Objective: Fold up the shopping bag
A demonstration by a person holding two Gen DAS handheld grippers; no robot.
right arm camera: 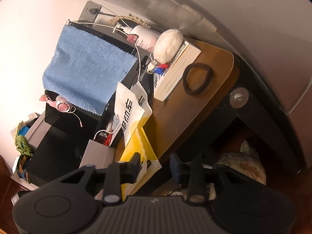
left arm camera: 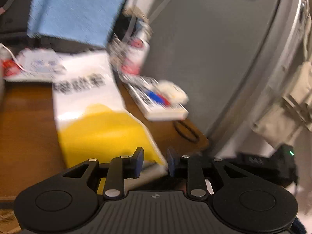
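Your left gripper [left arm camera: 154, 160] and right gripper [right arm camera: 156, 166] both stand spread, pinching nothing, at the near edge of the wooden table [right arm camera: 197, 105], where the white-and-yellow shopping bag [left arm camera: 93, 117] lies flat.

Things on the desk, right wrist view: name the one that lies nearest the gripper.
The shopping bag, white and yellow with black characters: its yellow end reaches the right gripper. The book and the black hair band lie farther off.
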